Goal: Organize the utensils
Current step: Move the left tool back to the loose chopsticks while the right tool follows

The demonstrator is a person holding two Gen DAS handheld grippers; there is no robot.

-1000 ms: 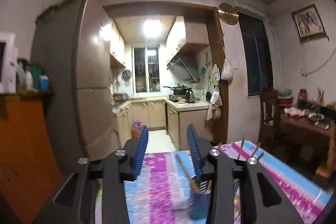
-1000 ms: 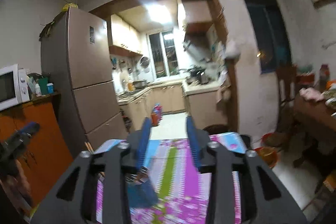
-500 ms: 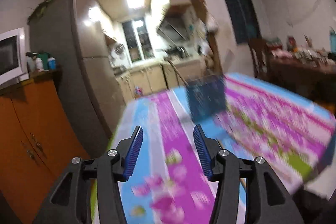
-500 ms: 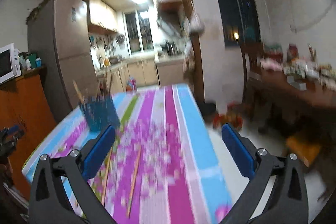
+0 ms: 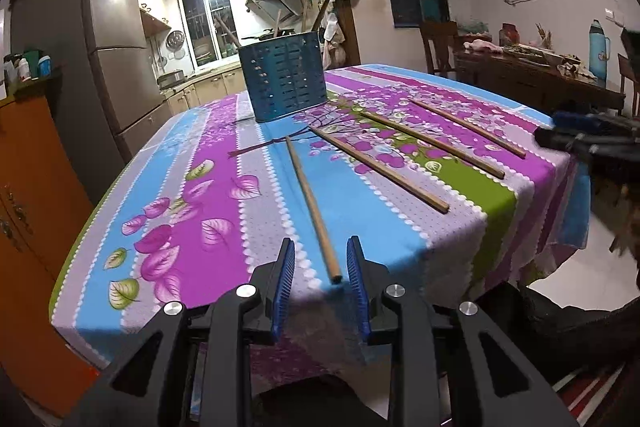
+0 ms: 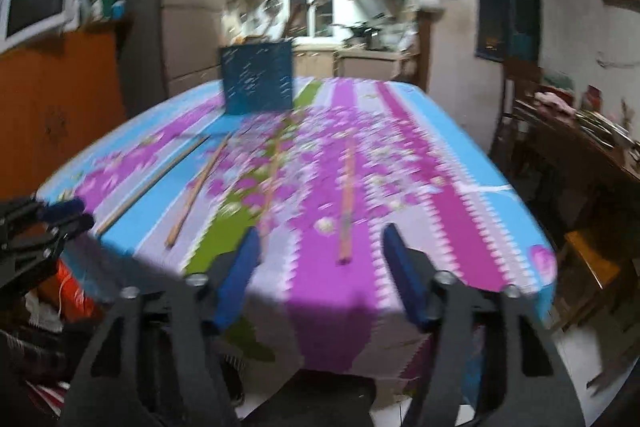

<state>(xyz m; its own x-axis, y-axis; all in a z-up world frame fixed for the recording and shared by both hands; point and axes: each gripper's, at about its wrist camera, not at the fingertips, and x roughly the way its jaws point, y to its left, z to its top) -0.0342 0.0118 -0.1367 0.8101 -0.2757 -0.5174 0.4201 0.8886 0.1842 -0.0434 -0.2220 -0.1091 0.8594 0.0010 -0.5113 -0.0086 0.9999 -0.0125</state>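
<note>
Lit kitchen [image 5: 224, 27] beyond a doorway, steel fridge [image 5: 80, 47] left, orange cabinet [image 5: 28, 195], white floor [image 5: 580, 279].

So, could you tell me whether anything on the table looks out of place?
Yes: four chopsticks lie loose, fanned across the tablecloth, instead of standing in the blue holder with the others. Nothing looks spilled or broken.

Table [image 5: 460, 251] in floral striped cloth, four chopsticks [image 5: 312, 203], blue slotted holder [image 5: 284, 79]
</note>
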